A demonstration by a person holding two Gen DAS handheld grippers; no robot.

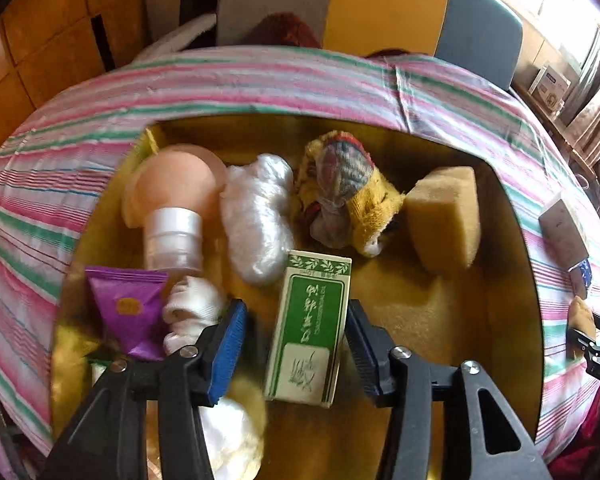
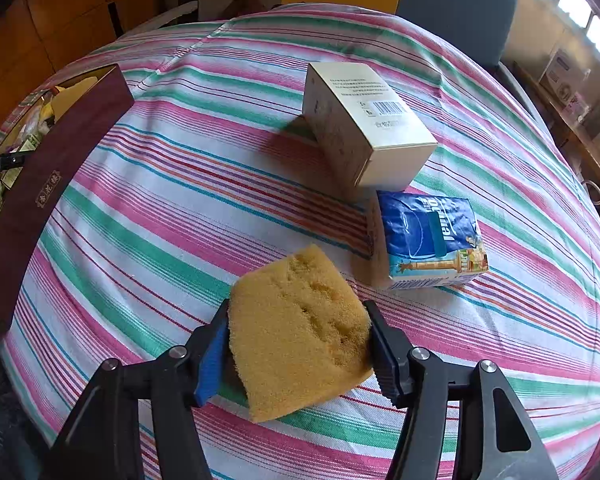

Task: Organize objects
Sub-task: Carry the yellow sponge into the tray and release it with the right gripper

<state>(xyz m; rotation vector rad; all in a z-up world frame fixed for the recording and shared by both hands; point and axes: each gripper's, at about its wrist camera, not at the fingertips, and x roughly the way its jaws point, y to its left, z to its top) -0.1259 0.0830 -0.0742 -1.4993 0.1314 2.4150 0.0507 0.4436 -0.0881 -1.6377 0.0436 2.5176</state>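
Striped-cloth counter [image 2: 180, 220]: right gripper [image 2: 296, 344] jaws clamp the yellow foam sponge [image 2: 300, 332]; left gripper [image 1: 296, 344] jaws stand open, straddling the upright-lying green-and-white cardboard box [image 1: 308, 328] inside the gold-lined tray [image 1: 500, 280], untouched.

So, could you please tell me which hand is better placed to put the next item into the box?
Right: its tongs already grip a sponge; the left tongs stand open.

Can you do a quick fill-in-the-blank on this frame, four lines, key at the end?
1. The right tool is closed on a yellow ____.
2. The left tool stands open around a ____ and white box in the gold tray.
3. The blue packet lies beside the cream ____.
4. The tablecloth pattern is ____.

Missing words: sponge; green; box; striped
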